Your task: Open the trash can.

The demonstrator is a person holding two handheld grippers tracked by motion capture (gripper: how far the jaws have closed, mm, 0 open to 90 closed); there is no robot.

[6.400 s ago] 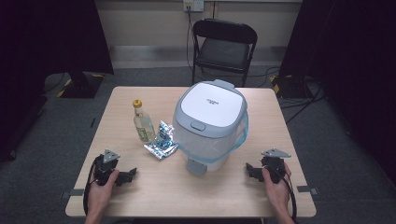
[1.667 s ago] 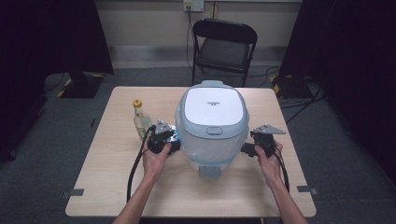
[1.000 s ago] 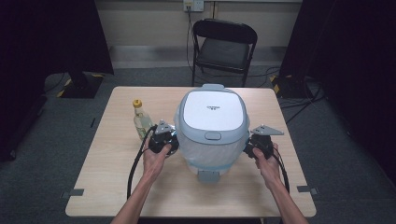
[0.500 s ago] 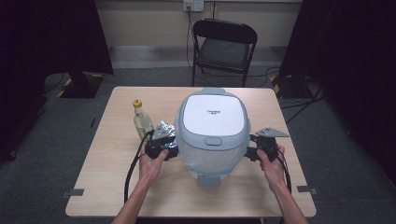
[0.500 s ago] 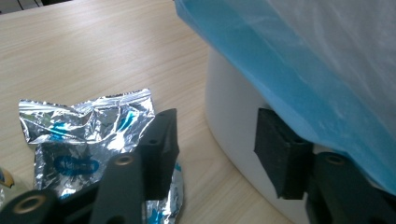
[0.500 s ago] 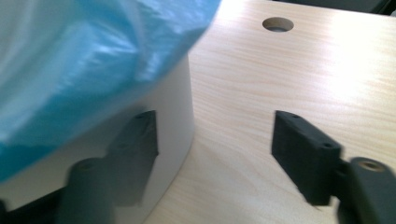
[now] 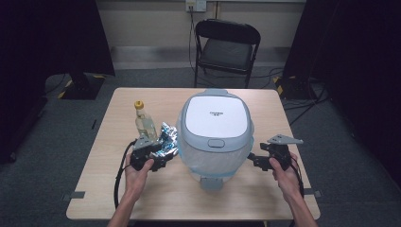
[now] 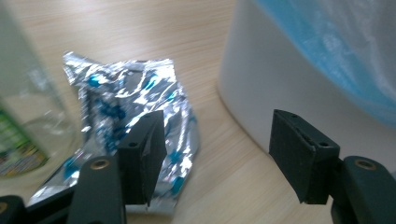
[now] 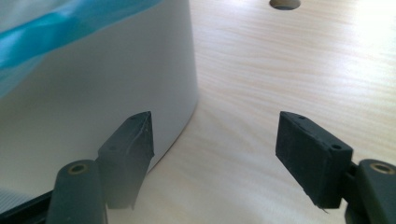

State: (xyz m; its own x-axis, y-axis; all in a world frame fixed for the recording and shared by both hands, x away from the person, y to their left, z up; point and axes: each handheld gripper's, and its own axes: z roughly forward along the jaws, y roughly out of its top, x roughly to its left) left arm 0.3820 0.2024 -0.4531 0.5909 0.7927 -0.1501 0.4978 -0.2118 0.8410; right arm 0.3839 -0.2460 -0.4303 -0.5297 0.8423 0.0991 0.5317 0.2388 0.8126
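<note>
Fingers, left gripper [image 7: 161, 158]: black pads [image 8: 140, 156] stand apart with nothing between them; they have just been opening. They sit beside the cooker's left flank, over the foil packet.
Fingers, right gripper [image 7: 253, 160]: pads [image 9: 315, 158] apart and holding nothing, also just been opening; they point at the cooker's right flank without touching it.
Bottle [image 7: 144, 122]: clear, yellow cap, upright near the bench's left half; a green label shows in the left gripper view, its writing too blurred to read.
Foil packet [image 8: 135, 102]: crumpled silver with blue print, lying on the bench between bottle and cooker; no words legible.
Rice cooker [image 7: 215, 130]: white and pale blue, lid down, at the bench's middle, a little toward the near edge. A small dark brand word sits on the lid, too small to read.
Bench [image 7: 293, 198]: light wood; a round hole shows in the right gripper view.
</note>
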